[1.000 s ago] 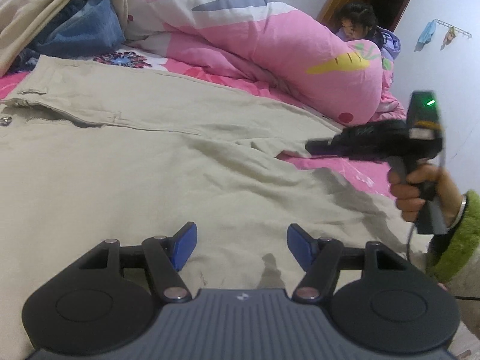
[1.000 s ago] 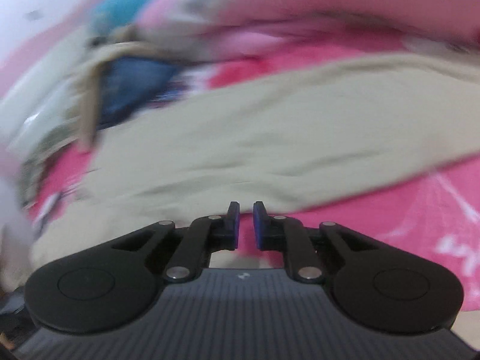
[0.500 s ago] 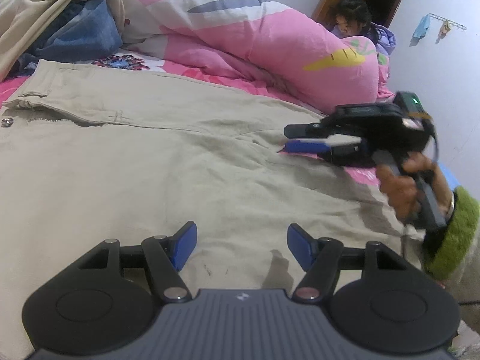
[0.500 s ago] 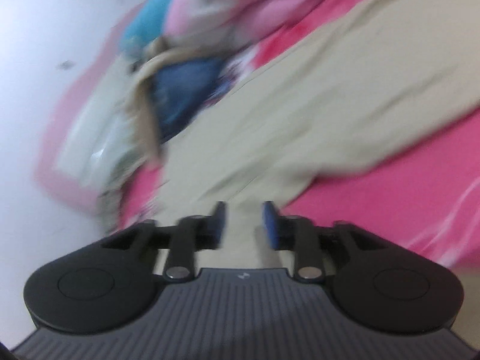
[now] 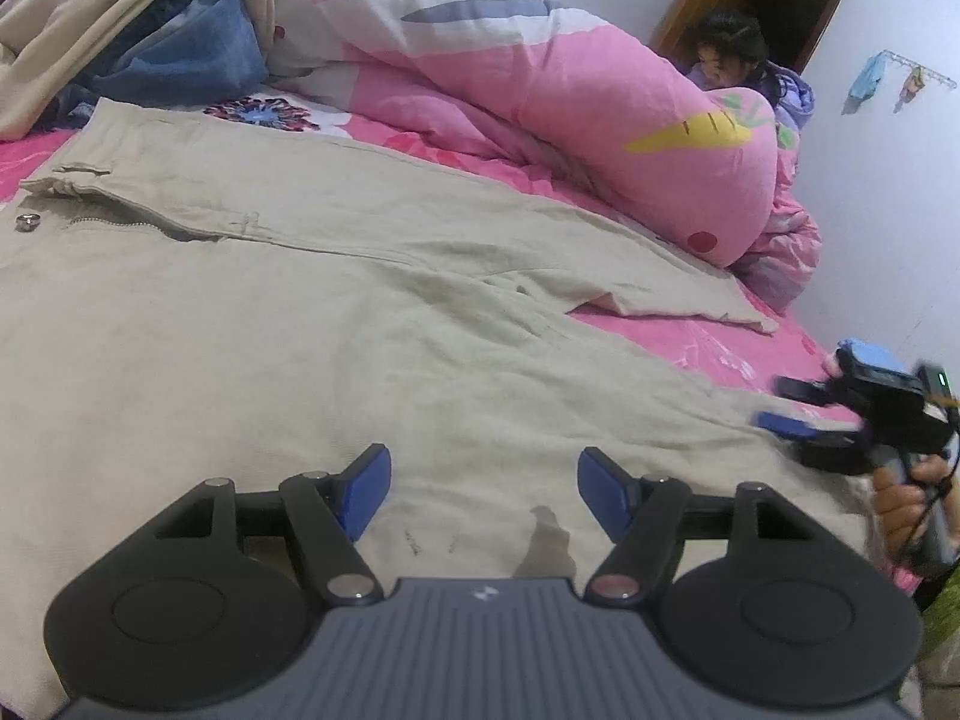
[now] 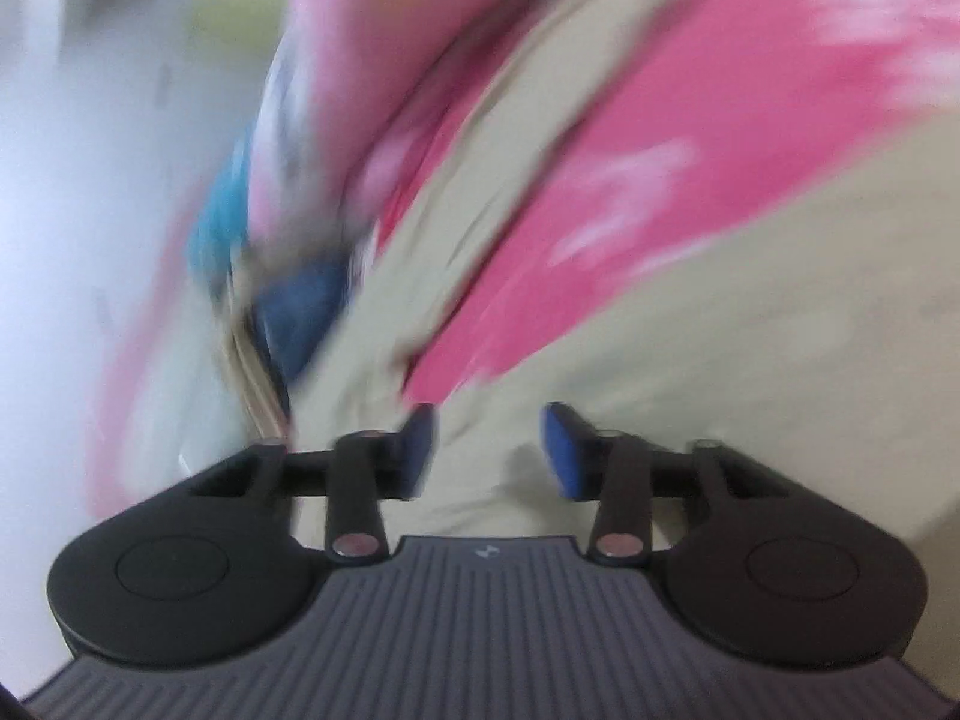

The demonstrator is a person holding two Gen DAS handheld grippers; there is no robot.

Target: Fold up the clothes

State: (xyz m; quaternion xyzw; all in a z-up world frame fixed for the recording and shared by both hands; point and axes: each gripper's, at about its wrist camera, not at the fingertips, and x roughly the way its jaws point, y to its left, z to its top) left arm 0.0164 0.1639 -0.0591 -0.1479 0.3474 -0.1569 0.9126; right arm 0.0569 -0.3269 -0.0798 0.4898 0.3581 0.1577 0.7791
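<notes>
My left hand-held gripper (image 5: pixel 483 489) hovers just above the beige trousers (image 5: pixel 288 324), fingers apart and holding nothing. The trousers lie spread flat across the bed (image 5: pixel 708 348). My right hand-held gripper (image 5: pixel 798 414) is near the hem at the bed's edge, fingers also apart — its own view is motion-blurred. To fold well, I would grip hem and waistband squarely and keep the seams aligned. Beyond lie a pink quilt (image 5: pixel 540 84), a heap of clothes (image 5: pixel 120 24), then a seated person (image 5: pixel 738 60) by a wooden door.

It was a home bedroom. A bed (image 5: pixel 690 348) with a pink sheet carried a rolled pink duvet (image 5: pixel 540 78). Clothes (image 5: pixel 864 75) hung on a wall rack.
</notes>
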